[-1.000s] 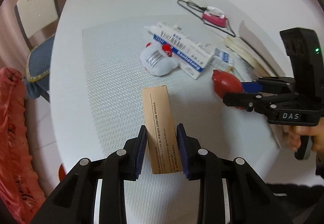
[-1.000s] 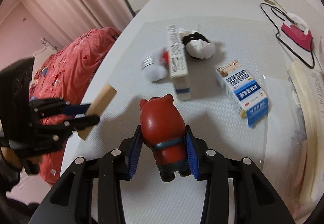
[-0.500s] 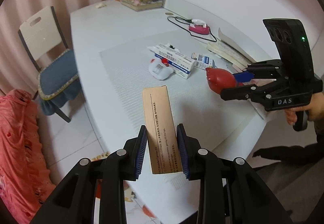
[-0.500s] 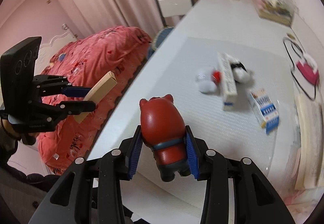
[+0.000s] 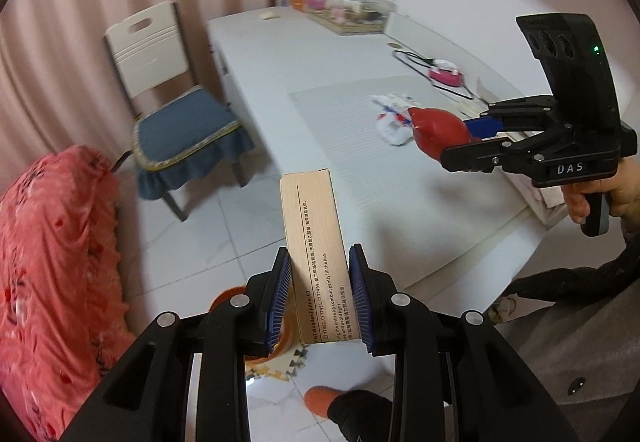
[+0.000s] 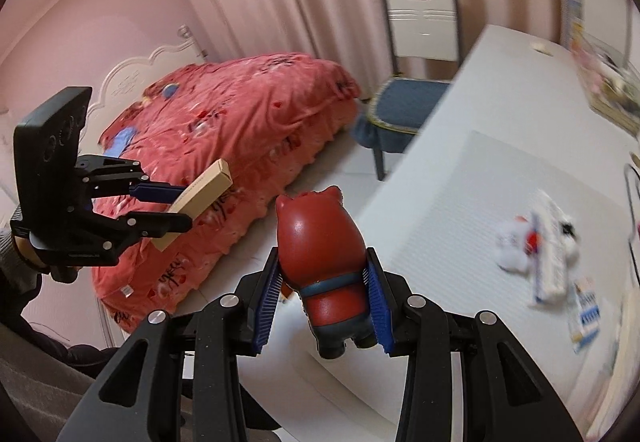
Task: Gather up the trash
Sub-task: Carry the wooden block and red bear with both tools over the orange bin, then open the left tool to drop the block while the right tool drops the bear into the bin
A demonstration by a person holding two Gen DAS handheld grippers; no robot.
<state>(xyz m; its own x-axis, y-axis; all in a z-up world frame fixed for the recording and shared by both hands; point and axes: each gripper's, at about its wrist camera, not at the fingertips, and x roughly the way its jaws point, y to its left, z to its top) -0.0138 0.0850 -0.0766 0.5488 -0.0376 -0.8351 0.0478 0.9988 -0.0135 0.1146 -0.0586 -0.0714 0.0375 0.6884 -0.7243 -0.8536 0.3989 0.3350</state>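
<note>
My left gripper (image 5: 320, 298) is shut on a tan cardboard box (image 5: 314, 242) with printed text, held in the air over the floor beside the table. It also shows in the right wrist view (image 6: 168, 208) with the box (image 6: 204, 188). My right gripper (image 6: 324, 302) is shut on a red pig-shaped toy (image 6: 320, 250); it also shows in the left wrist view (image 5: 468, 146) with the toy (image 5: 440, 130), above the table's near edge. White crumpled wrappers and medicine boxes (image 6: 548, 254) lie on the table mat (image 5: 360, 146).
An orange bin (image 5: 228, 294) on the floor peeks out behind my left fingers. A white chair with a blue cushion (image 5: 176, 122) stands left of the white table (image 5: 288, 54). A bed with a red blanket (image 6: 224, 138) lies to the left. A pink device with a cable (image 5: 444, 72) sits far on the table.
Both grippers have pulled back from over the table toward its near-left edge and swung left, each still holding its object. The floor, chair and bed have come into view.
</note>
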